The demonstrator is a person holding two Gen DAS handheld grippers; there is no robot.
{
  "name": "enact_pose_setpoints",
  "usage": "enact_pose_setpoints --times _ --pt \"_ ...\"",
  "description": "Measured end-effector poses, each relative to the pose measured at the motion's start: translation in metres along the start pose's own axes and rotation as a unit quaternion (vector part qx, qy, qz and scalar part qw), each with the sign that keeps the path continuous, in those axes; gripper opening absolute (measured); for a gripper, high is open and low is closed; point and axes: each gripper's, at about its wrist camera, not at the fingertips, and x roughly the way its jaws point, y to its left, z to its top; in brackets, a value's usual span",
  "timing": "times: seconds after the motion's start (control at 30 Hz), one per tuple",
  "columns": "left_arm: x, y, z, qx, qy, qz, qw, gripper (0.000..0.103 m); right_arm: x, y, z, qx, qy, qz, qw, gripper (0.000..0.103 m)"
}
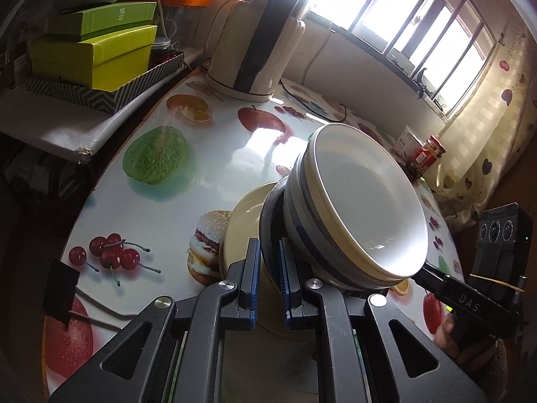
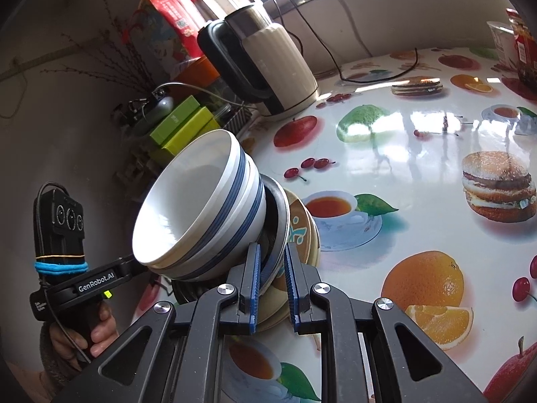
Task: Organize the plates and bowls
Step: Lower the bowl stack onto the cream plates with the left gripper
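Plate rims largely hidden behind the jaws. Left gripper [image 1: 269,280] clamped on dark round plate [image 1: 268,235]; right gripper [image 2: 272,282] clamped on the plate stack, cream glazed plate [image 2: 307,231] outermost. Nested white blue-banded ceramic bowls [image 1: 355,208] sit tilted above both jaws.

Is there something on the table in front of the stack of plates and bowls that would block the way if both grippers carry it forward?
Nothing visible does. The stack is clamped by the left gripper and right gripper; the table ahead is bare up to the kettle at its far edge.

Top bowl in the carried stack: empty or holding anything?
Empty: the top bowl's white inside is bare down to the bottom in both wrist views.
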Motion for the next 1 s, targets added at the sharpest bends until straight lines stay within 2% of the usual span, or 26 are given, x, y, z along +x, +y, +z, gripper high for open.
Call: enact_pose_setpoints --times 0.47,0.8,0.93,1.0 --pt "-0.0003 0.0041 0.0002 -0.003 0.0 -0.006 1.0 0.012 0.0076 0.0006 0.004 0.005 0.001 -0.001 1.0 0.016" --pt "-0.0027 0.0008 -0.0013 0.006 0.001 0.007 1.0 0.013 0.0071 0.0043 0.0036 -0.003 -0.003 -0.019 1.0 0.016" --pt "-0.0035 -0.0022 -0.0017 0.012 0.002 0.024 0.9996 0.02 0.0066 0.0063 0.0037 -0.007 -0.003 -0.027 1.0 0.017" --pt "-0.0053 -0.0031 -0.0025 0.016 -0.001 0.034 0.9993 0.023 0.006 0.0063 0.0037 -0.009 -0.004 -0.038 0.999 0.022"
